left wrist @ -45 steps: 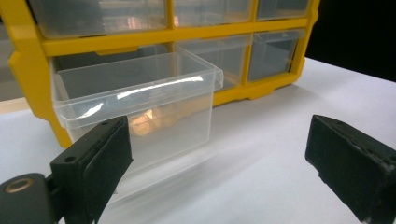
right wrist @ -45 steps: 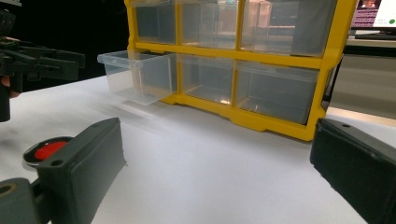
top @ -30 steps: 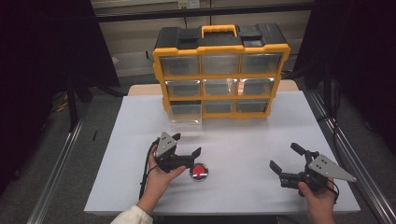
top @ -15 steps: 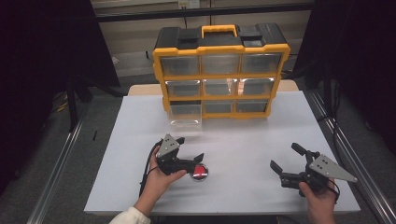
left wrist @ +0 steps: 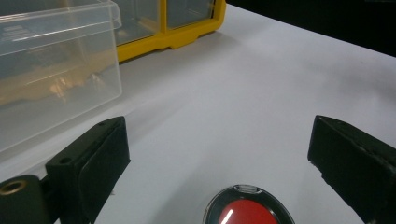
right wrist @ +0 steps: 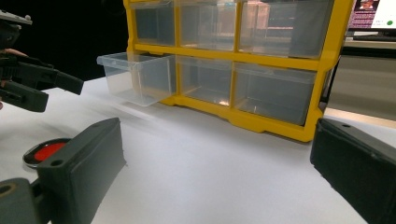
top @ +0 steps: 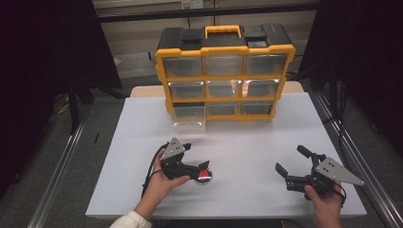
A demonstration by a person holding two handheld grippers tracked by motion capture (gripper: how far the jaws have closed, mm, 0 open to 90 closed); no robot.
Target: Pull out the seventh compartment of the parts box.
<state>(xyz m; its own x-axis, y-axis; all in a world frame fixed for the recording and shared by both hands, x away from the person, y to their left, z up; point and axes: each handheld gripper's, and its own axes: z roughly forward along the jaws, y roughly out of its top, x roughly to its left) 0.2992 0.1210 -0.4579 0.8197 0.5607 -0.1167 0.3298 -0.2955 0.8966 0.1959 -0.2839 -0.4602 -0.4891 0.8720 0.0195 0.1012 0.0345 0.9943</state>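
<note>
The left gripper [top: 202, 167], jaws spread, is straddling the round red black-rimmed disc [top: 204, 175] lying on the white table [top: 247, 152], short of the pulled-out clear plastic drawer [top: 188, 117]; next it needs closing on the disc. The right gripper [top: 292, 161] is hanging spread, well apart from the drawer

You see the white table [top: 247, 156] evenly lit from above, dark surroundings, soft shadows, and blurred near jaws in both gripper views.

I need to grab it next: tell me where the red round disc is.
In the high view the red disc lies on the white table, near side, between the open jaws of the left gripper.
</note>
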